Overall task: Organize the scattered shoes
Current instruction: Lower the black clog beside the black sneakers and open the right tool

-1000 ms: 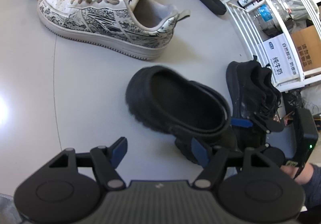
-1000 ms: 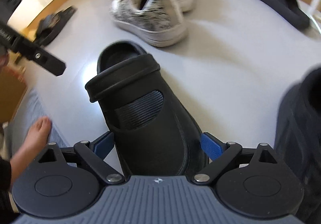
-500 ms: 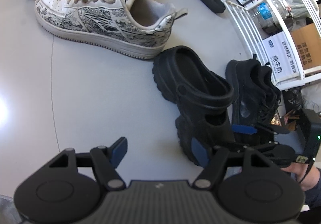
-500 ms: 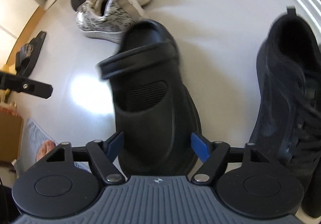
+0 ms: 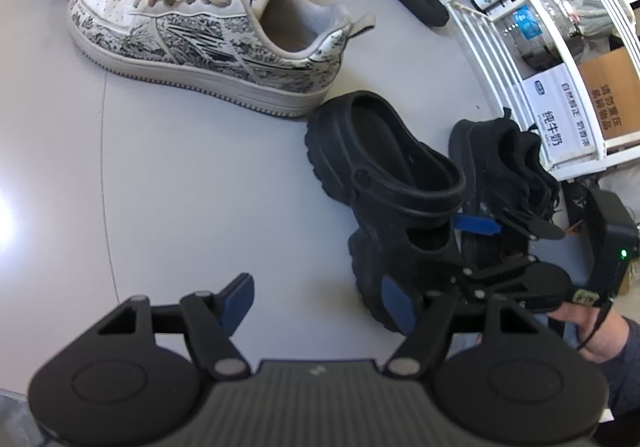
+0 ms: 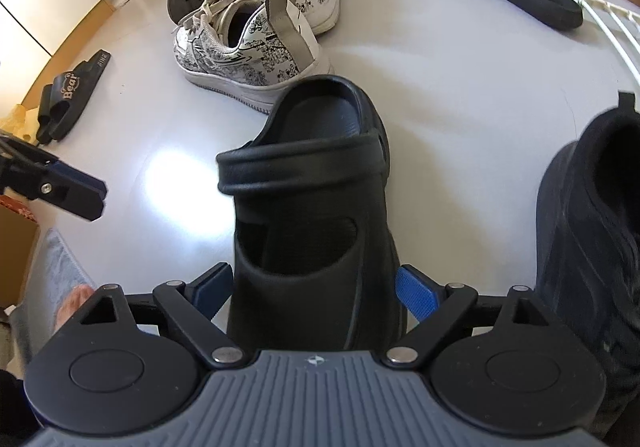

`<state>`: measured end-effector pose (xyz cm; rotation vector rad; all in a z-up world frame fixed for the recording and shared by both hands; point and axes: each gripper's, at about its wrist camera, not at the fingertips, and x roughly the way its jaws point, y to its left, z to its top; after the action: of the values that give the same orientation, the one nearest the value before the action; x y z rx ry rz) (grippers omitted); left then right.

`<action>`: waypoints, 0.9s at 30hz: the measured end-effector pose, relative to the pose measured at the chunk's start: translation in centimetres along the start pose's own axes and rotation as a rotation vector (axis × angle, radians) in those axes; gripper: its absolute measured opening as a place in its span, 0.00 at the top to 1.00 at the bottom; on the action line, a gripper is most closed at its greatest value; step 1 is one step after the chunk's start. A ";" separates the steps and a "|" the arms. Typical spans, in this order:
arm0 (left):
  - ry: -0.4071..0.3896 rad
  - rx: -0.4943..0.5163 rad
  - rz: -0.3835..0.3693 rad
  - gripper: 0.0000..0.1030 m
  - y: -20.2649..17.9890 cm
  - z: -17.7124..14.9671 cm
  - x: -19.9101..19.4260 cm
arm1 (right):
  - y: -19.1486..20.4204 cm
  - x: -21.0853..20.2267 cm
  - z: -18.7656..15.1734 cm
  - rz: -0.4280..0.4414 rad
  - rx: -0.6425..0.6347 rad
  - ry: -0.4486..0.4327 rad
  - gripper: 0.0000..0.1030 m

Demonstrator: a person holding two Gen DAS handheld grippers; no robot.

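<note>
Right gripper straddles the clog, jaws opening, setting it down just left of the black sneaker. Left gripper idle, jaws spread, empty.

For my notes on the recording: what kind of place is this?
Probably a room in a home: shoes lie scattered on a pale floor, such as a printed sneaker and a black clog, beside a white storage rack with boxes.

My left wrist camera looks steeply down at the floor, the black clog at two o'clock. My right wrist camera sits close over that clog, facing twelve o'clock. Both share the printed sneaker.
</note>
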<state>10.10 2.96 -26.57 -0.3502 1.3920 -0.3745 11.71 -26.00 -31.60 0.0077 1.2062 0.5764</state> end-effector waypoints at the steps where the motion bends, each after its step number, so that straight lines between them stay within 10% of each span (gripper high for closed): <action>1: -0.001 0.000 -0.001 0.29 0.0 0.0 0.0 | 0.1 0.3 0.2 -0.003 0.001 0.000 0.09; 27: 0.006 0.010 -0.007 0.29 -1.1 0.3 0.8 | -3.8 -1.3 -2.6 -0.170 0.204 -0.036 0.08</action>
<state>10.41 1.63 -26.73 -0.3455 1.3943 -0.3883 10.69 -30.60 -32.56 0.0869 1.2124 0.3023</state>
